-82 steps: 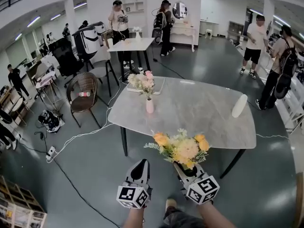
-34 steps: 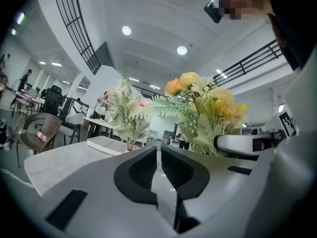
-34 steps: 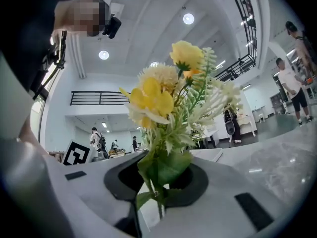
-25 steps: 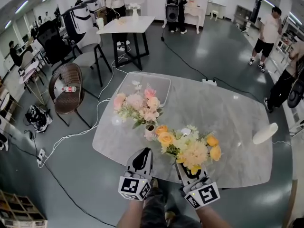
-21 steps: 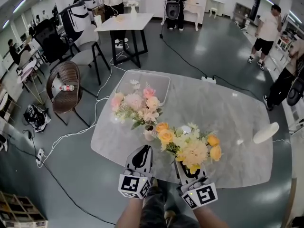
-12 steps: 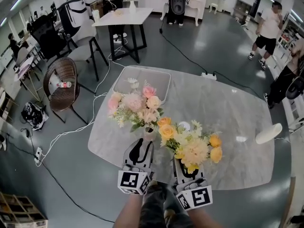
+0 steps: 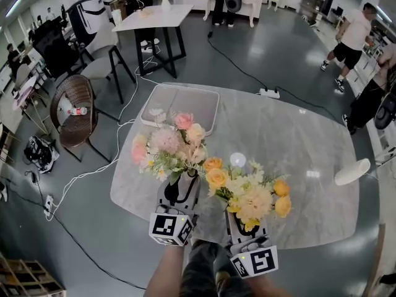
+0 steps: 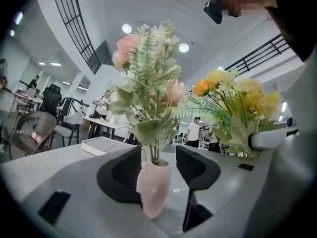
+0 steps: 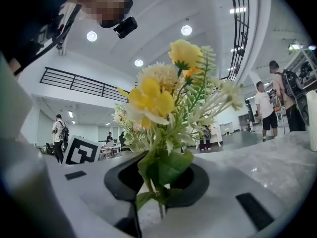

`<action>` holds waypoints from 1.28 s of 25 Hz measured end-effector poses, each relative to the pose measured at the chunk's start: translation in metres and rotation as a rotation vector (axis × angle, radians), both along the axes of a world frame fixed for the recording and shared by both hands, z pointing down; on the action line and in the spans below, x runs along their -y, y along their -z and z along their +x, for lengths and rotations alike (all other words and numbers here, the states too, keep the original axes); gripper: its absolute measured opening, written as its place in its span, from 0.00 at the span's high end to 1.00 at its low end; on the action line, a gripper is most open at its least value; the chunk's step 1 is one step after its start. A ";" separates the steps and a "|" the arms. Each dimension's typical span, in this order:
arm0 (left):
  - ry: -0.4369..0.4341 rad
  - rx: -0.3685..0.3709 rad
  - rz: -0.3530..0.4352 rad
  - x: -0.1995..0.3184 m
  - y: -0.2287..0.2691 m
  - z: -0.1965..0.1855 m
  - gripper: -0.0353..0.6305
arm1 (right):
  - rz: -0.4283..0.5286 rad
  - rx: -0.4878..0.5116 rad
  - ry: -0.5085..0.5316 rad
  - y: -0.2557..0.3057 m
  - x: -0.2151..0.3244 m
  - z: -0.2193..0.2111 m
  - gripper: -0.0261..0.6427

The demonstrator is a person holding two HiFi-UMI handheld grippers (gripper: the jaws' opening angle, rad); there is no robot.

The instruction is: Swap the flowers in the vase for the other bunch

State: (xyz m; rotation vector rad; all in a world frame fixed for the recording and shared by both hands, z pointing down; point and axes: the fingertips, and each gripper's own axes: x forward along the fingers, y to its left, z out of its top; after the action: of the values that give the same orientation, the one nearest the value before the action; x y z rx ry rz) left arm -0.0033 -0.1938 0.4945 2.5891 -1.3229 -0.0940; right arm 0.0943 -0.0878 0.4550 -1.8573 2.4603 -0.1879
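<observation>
A: Count on the table?

B: Two bunches, one vase, one tray. Pink bunch sits in the pink vase, upright, toward the table's near left corner and a little in from the near edge. Yellow bunch is off the table, held over the near edge, just beside the pink one on its right.

A: Grippers?

B: Two. Left gripper has its jaws on either side of the vase body. They've just been opening and now stand wide; there's a gap at the right pad, so no grasp on it. Right gripper is clenched on the yellow bunch's stems, blooms upright.

A: Tray?

B: One white tray, at the far left corner, well apart from the vase. One white oblong thing at the right edge; can't tell what it is.

A: Stems in the vase?

B: Pink only.
</observation>
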 end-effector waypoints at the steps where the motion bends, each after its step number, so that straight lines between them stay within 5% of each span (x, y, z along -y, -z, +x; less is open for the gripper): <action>1: -0.001 -0.005 -0.002 0.004 0.000 0.001 0.63 | 0.000 0.000 -0.002 0.000 0.001 0.001 0.81; 12: -0.025 -0.025 0.030 0.026 0.008 0.006 0.63 | -0.009 -0.003 -0.005 -0.002 0.009 0.003 0.81; 20: 0.000 -0.014 0.051 0.026 0.011 0.004 0.79 | -0.004 -0.004 0.003 -0.001 0.011 0.008 0.81; 32: 0.012 -0.005 0.094 0.026 0.034 -0.008 0.82 | 0.032 0.017 0.006 0.016 0.013 0.002 0.81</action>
State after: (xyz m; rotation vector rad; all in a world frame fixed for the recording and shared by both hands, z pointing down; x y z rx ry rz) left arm -0.0114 -0.2201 0.4606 2.6564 -1.3646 -0.1682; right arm 0.0958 -0.1010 0.4392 -1.8281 2.4429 -0.1626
